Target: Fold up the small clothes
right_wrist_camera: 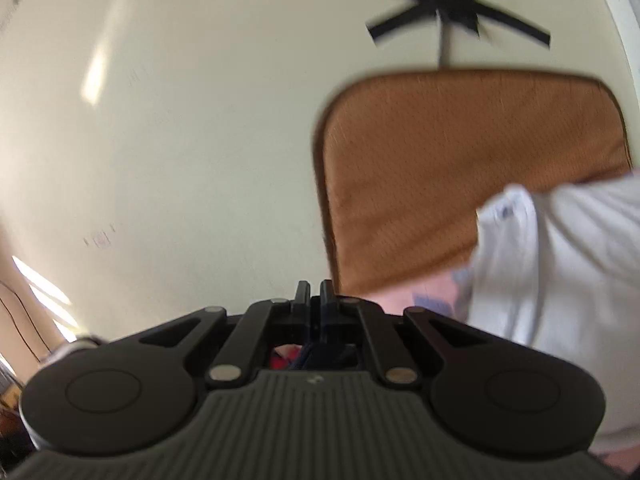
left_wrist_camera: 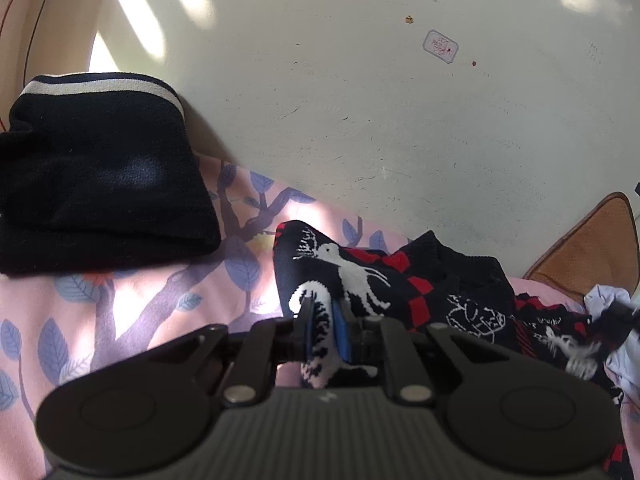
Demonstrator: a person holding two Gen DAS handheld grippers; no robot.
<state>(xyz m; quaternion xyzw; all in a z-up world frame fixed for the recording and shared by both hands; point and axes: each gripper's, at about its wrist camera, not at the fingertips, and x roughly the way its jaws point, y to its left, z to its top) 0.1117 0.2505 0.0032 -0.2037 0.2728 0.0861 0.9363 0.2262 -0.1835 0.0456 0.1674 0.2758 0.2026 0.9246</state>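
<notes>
A black knitted sweater (left_wrist_camera: 400,280) with white deer and red checks lies crumpled on the pink leaf-print bedcover (left_wrist_camera: 132,312). My left gripper (left_wrist_camera: 324,320) is shut on a fold of its near edge, and the fabric bulges between the blue pads (left_wrist_camera: 340,332). In the right wrist view my right gripper (right_wrist_camera: 314,292) is shut, with dark and red knit showing in the gap just behind its fingers. It seems to pinch the same sweater. The blurred far right of the left wrist view shows that end of the sweater lifted.
A folded black garment (left_wrist_camera: 100,184) with white stripes lies at the left on the bedcover. A white garment (right_wrist_camera: 560,264) is heaped at the right. Beyond the bed's edge stand a brown chair seat (right_wrist_camera: 460,168), its black star base (right_wrist_camera: 452,4) and the cream floor (left_wrist_camera: 360,100).
</notes>
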